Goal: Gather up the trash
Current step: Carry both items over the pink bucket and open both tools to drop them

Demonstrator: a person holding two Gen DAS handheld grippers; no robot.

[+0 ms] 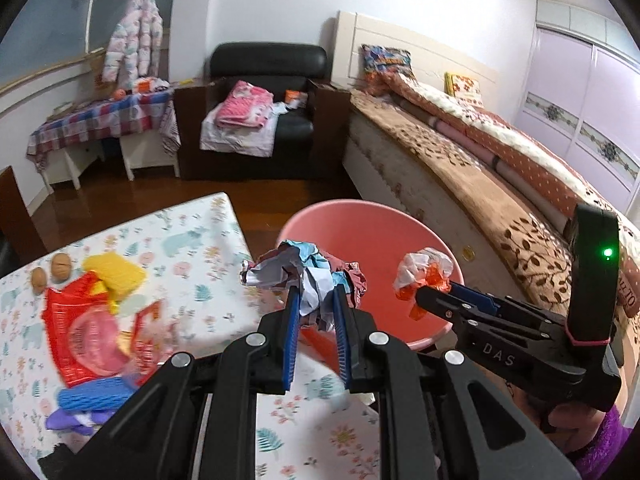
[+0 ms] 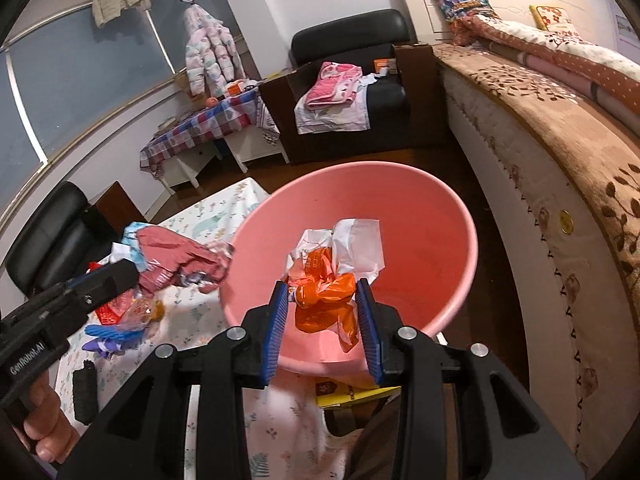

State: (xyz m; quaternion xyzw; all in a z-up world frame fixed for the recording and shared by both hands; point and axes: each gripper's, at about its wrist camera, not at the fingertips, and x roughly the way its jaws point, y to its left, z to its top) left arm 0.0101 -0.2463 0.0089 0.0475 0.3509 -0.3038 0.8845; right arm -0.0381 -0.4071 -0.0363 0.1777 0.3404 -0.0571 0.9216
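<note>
A pink basin (image 1: 384, 236) (image 2: 420, 200) stands beside the table's right edge. My left gripper (image 1: 316, 304) is shut on a crumpled maroon, white and light-blue wrapper (image 1: 304, 272), held at the basin's left rim; the wrapper also shows in the right wrist view (image 2: 176, 260). My right gripper (image 2: 322, 300) is shut on a crumpled orange and white plastic wrapper (image 2: 332, 272), held over the basin's inside; it shows in the left wrist view (image 1: 424, 272) too. More trash lies on the table: a red packet (image 1: 84, 328), yellow piece (image 1: 116, 272) and blue mesh (image 1: 96, 396).
The table has a floral cloth (image 1: 192, 240) with two walnuts (image 1: 52, 272) and a purple item (image 1: 68, 420) on it. A bed (image 1: 480, 168) runs along the right. A black armchair (image 1: 260, 112) and a checked side table (image 1: 104, 120) stand at the back.
</note>
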